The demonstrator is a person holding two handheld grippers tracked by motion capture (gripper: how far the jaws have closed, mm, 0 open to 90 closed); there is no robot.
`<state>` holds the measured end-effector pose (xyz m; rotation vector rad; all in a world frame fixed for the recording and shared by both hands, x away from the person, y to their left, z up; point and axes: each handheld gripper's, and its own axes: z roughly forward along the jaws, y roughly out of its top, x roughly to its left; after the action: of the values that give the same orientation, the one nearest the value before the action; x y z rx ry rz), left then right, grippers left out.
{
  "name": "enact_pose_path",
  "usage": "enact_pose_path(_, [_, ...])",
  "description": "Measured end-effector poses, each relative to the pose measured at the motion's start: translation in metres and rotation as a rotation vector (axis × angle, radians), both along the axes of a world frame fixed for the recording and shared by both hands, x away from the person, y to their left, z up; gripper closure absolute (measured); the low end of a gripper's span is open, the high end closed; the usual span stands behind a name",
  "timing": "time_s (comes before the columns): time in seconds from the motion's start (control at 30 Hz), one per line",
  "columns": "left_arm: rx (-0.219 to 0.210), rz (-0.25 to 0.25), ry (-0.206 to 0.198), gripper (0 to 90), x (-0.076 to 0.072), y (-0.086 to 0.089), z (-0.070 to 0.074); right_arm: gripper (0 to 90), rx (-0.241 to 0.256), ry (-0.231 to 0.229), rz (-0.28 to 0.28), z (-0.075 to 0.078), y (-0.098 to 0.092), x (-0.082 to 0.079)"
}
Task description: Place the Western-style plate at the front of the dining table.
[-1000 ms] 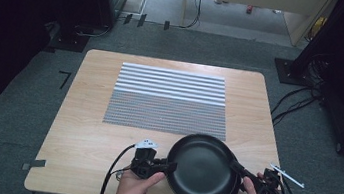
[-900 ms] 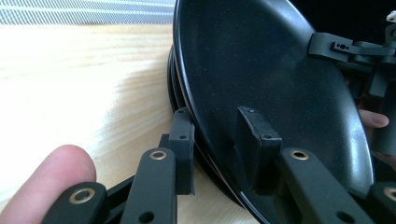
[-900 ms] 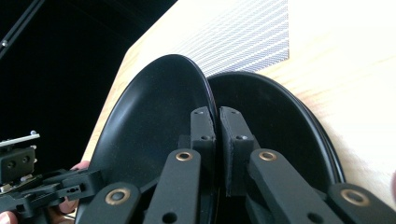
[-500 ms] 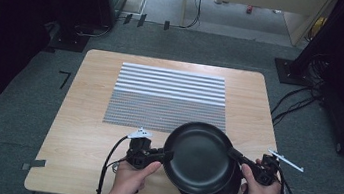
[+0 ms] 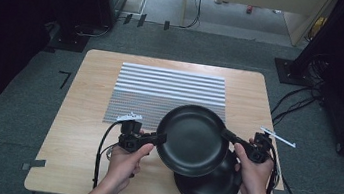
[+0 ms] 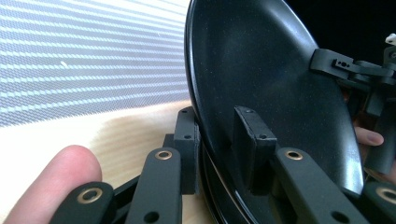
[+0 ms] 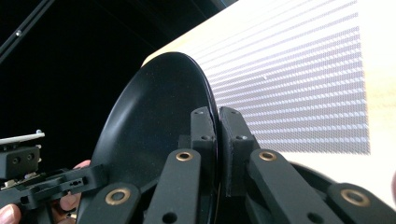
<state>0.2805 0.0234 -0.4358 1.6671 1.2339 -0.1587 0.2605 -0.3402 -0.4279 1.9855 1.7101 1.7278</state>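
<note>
Black upper plate [image 5: 194,139] is lifted off the lower plate [image 5: 213,185] — left gripper [image 5: 158,138] and right gripper [image 5: 228,134] each clamp its rim; setting down on the striped mat [image 5: 161,85] remains.

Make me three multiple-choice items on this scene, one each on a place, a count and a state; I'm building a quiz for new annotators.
1. Where is the second black plate?
A. on the striped mat
B. on the table under the lifted plate
C. on the floor

2. How many black plates are there?
A. one
B. two
C. three

3. How is the lifted plate held?
A. by the left claw alone
B. lying free on the table
C. by both claws at opposite rims

Key: 1 B, it lies on the wooden table near the front edge. 2 B, one is lifted, one below. 3 C, the left claw and right claw each clamp the rim.
</note>
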Motion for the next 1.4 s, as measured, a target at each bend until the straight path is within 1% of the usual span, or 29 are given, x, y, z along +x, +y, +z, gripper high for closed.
enact_pose_path(0.23, [-0.011,0.025,0.005,72.0,0.017,0.015,0.006,85.4,-0.018,-0.012,0.019,0.013,0.016,0.024])
enact_pose_path(0.3, [-0.014,0.033,0.011,72.0,0.024,0.021,0.006,85.5,-0.017,-0.008,0.026,0.016,0.021,0.032])
enact_pose_path(0.63, [-0.009,0.073,0.031,71.9,0.050,0.040,0.007,85.5,-0.039,0.005,0.038,0.016,0.045,0.066])
enact_pose_path(0.7, [-0.015,0.081,0.040,72.0,0.056,0.044,0.007,85.6,-0.042,0.006,0.042,0.017,0.049,0.074])
enact_pose_path(0.8, [-0.027,0.091,0.066,72.5,0.068,0.049,0.004,85.5,-0.048,0.012,0.043,0.017,0.054,0.084])
enact_pose_path(0.9, [-0.020,0.097,0.075,72.5,0.077,0.051,0.003,85.5,-0.056,0.016,0.051,0.015,0.058,0.097])
enact_pose_path(1.03, [-0.008,0.113,0.082,72.5,0.088,0.052,0.001,85.4,-0.046,0.034,0.049,0.010,0.061,0.113])
enact_pose_path(1.17, [0.003,0.125,0.088,72.3,0.099,0.054,-0.001,85.3,-0.044,0.045,0.047,0.004,0.063,0.125])
enact_pose_path(1.27, [0.010,0.122,0.098,72.4,0.108,0.055,-0.003,85.3,-0.039,0.057,0.043,0.000,0.065,0.134])
enact_pose_path(1.33, [0.013,0.126,0.102,72.9,0.114,0.055,-0.004,85.1,-0.032,0.058,0.041,-0.004,0.066,0.140])
enact_pose_path(1.4, [0.026,0.129,0.106,73.0,0.121,0.055,-0.007,85.0,-0.019,0.073,0.036,-0.011,0.066,0.147])
